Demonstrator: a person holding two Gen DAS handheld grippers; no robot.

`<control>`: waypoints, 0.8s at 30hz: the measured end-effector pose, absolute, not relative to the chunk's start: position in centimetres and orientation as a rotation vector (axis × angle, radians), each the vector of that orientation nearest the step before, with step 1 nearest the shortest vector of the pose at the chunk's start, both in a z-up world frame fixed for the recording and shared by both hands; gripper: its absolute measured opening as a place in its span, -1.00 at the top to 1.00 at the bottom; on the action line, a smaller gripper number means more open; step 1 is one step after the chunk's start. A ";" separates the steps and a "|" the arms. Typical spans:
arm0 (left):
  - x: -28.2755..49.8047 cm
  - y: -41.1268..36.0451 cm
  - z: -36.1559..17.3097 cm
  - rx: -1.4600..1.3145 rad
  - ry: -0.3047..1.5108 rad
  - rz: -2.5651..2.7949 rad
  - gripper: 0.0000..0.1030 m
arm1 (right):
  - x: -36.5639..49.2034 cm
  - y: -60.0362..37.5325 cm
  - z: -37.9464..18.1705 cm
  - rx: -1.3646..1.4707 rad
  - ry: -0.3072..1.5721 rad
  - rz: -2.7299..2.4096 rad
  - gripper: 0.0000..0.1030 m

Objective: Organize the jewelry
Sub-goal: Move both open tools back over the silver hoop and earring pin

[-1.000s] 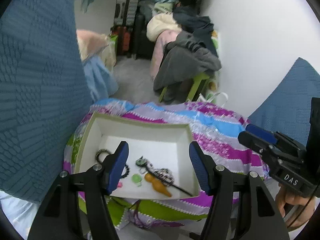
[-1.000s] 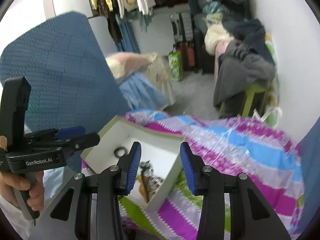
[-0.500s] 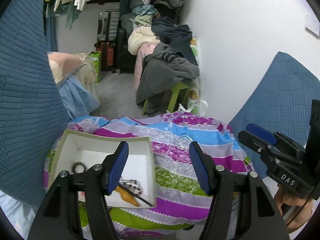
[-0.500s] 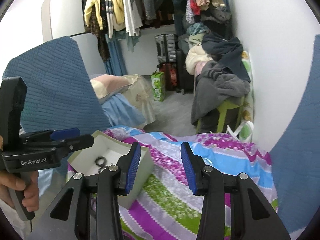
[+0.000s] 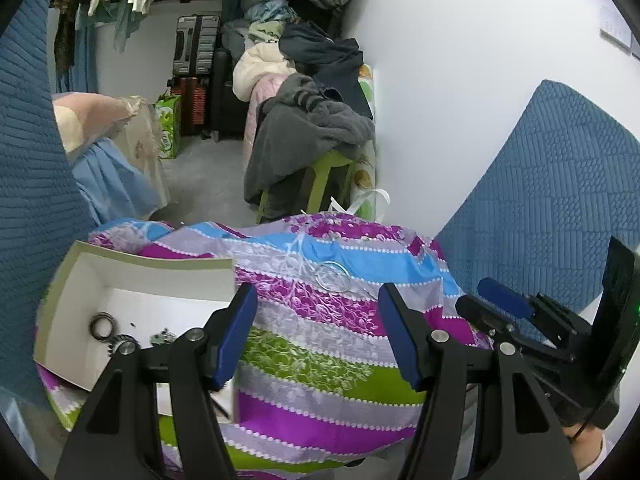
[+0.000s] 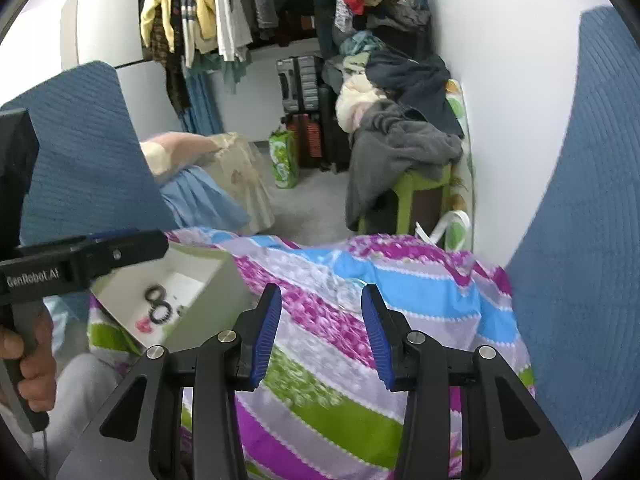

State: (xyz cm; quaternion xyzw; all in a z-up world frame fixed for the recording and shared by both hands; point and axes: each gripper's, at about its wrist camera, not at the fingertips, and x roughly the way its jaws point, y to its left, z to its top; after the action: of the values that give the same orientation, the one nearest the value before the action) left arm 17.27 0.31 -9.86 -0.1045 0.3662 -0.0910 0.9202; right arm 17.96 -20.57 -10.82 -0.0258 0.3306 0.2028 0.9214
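Thin clear ring bangle [image 5: 331,277] lies flat on striped floral cloth [image 5: 320,344], frame centre, straight ahead between left gripper [image 5: 316,336] fingers; right gripper [image 6: 320,334] near too. Both spread wide, empty. White cardboard box [image 5: 80,280] lower left.

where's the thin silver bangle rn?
Left wrist view: thin silver bangle lies on the striped floral cloth, right of the white open box, ahead of the open left gripper.

Home bedroom, my view: hanging clothes [image 6: 208,12] on a far rail, stacked suitcases [image 6: 300,84], clothing heap [image 5: 308,120] over a green stool [image 5: 328,176], striped floral bedspread [image 5: 320,344] near me.
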 end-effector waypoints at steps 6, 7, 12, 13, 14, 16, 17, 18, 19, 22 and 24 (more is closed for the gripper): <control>17.9 -1.4 -11.6 -0.217 0.772 -0.206 -0.23 | 17.8 -22.3 -12.9 -0.059 0.704 0.378 0.23; 18.0 -1.7 -11.9 -0.220 0.778 -0.213 -0.23 | 17.9 -22.4 -13.3 -0.054 0.711 0.374 0.23; 19.3 -2.8 -13.5 -0.242 0.810 -0.262 -0.23 | 18.5 -23.4 -15.6 -0.029 0.756 0.351 0.23; 19.6 -3.0 -13.8 -0.244 0.819 -0.270 -0.23 | 18.8 -23.6 -15.9 -0.014 0.763 0.352 0.23; 20.1 -3.3 -14.2 -0.248 0.830 -0.277 -0.23 | 19.0 -23.8 -16.2 -0.003 0.766 0.351 0.23; 20.9 -3.7 -15.0 -0.256 0.848 -0.285 -0.23 | 19.6 -24.0 -16.8 0.007 0.777 0.350 0.23; 21.6 -3.9 -15.7 -0.264 0.870 -0.291 -0.22 | 20.0 -24.1 -17.2 0.014 0.784 0.352 0.23; 22.0 -4.1 -16.2 -0.269 0.882 -0.295 -0.19 | 20.5 -24.4 -17.6 0.025 0.793 0.355 0.23; 22.7 -4.3 -16.9 -0.277 0.899 -0.297 -0.16 | 21.0 -24.5 -18.1 0.033 0.802 0.358 0.23; 24.4 -5.0 -19.0 -0.276 0.957 -0.280 -0.01 | 23.0 -24.8 -19.9 0.059 0.864 0.385 0.24; 25.4 -5.3 -20.3 -0.296 0.988 -0.295 0.08 | 24.2 -24.9 -21.0 0.059 0.895 0.398 0.29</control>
State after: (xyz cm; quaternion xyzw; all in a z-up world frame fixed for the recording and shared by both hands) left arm 25.41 -5.29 -20.29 -0.1412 0.4706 -0.1405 0.8596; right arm 24.25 -24.86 -20.95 0.0284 0.4299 0.1909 0.8820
